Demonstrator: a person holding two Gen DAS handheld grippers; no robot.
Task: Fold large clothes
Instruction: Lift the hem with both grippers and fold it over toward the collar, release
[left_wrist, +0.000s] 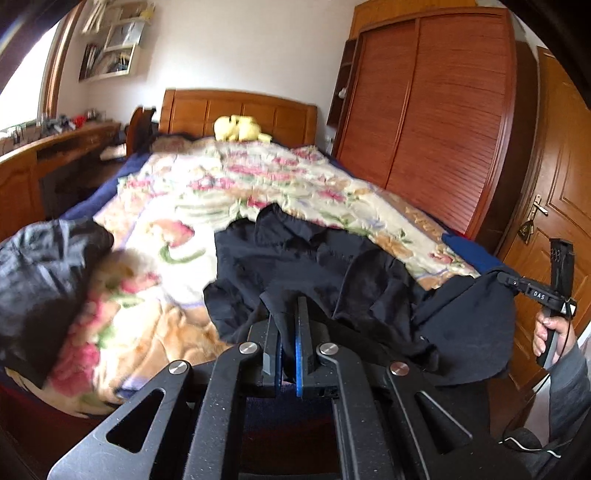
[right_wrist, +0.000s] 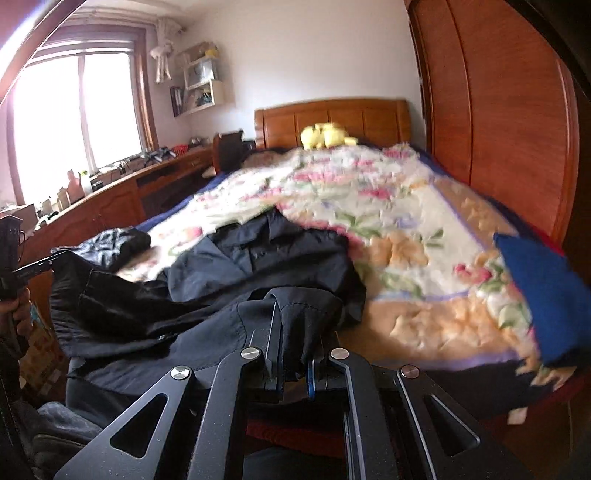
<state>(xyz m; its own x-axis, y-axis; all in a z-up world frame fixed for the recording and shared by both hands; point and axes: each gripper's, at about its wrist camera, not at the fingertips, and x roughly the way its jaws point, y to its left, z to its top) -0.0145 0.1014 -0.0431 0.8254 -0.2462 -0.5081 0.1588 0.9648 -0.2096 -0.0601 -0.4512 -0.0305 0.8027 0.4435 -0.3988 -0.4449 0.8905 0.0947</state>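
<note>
A large dark navy garment (left_wrist: 314, 266) lies crumpled across the foot of the bed, its near edge lifted off the blanket. In the left wrist view my left gripper (left_wrist: 288, 312) is shut on a fold of that edge, and cloth drapes between its blue pads. At the right of this view a hand holds my right gripper (left_wrist: 504, 277), which pinches the garment's other corner. The right wrist view shows the right gripper (right_wrist: 295, 325) shut on a bunched fold of the garment (right_wrist: 221, 280). At the far left my left gripper (right_wrist: 55, 260) holds the opposite edge taut.
A floral blanket (left_wrist: 229, 184) covers the bed. On it lie a second black garment (left_wrist: 44, 266) at the left and a yellow plush toy (left_wrist: 240, 128) by the headboard. A blue cloth (right_wrist: 535, 288) sits at the right edge. The wardrobe (left_wrist: 436, 110) stands to the right and a desk (right_wrist: 110, 195) to the left.
</note>
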